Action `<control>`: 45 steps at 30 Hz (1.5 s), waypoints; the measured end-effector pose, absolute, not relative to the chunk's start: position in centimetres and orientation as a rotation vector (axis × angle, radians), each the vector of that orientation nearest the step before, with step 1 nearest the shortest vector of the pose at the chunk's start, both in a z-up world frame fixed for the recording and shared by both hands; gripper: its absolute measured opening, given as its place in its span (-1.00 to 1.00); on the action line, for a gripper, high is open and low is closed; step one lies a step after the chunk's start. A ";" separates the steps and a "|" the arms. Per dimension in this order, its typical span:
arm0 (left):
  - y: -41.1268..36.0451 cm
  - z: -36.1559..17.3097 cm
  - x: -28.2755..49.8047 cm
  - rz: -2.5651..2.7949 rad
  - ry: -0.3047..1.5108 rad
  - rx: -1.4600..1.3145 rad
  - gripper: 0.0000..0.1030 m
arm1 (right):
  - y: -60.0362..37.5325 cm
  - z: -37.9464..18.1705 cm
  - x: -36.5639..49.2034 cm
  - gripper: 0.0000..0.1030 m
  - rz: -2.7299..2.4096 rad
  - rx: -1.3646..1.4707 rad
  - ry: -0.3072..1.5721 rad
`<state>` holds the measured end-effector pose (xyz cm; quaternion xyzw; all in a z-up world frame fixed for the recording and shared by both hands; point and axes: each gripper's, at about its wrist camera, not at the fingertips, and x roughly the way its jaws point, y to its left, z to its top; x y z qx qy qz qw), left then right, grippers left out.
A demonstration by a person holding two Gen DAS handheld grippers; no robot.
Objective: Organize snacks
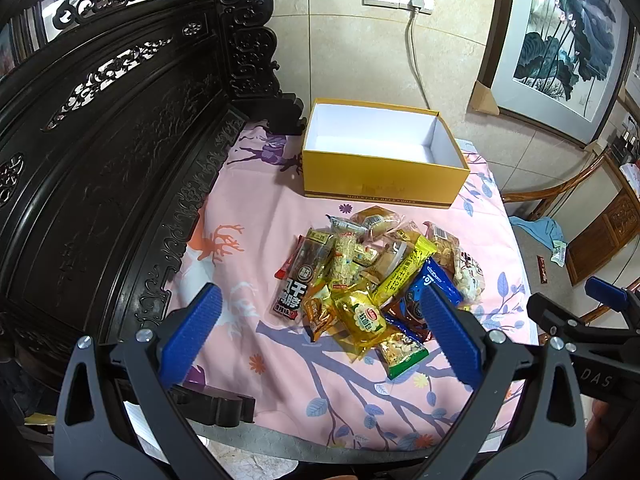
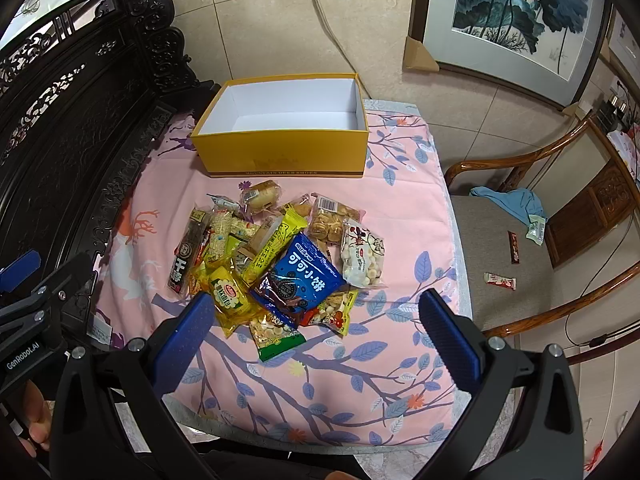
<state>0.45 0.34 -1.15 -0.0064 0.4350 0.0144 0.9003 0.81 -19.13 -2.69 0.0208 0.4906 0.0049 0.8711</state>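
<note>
— What colour was that box (image 2: 280, 148)?

— Yellow outside with a brown band along the bottom, plain white inside. The cloth (image 2: 400, 216) over the surface was pink, printed with purple branches, blue leaves and an orange deer.

— And the packets?

— Mixed. The big cookie bag (image 2: 304, 276) was blue with white lettering, a long bar wrapper (image 2: 272, 248) yellow, one packet (image 1: 290, 284) dark with white characters, and a peanut pack (image 2: 276, 336) edged green.

— The tongs?

— Black frames, with blue ribbed pads on the left (image 1: 320, 328) and the right (image 2: 316, 328) alike. The carved furniture (image 1: 100, 140) beside it all was nearly black.
</note>
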 end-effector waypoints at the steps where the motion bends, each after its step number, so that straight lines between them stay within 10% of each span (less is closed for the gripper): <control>1: 0.3 -1.2 0.4 0.031 0.900 -0.012 0.96 | -19.1 -2.8 0.8 0.97 0.011 0.044 1.026; 45: 1.4 -3.2 2.8 0.034 0.877 -0.046 0.96 | -21.1 -5.4 2.5 0.97 0.015 -0.066 0.947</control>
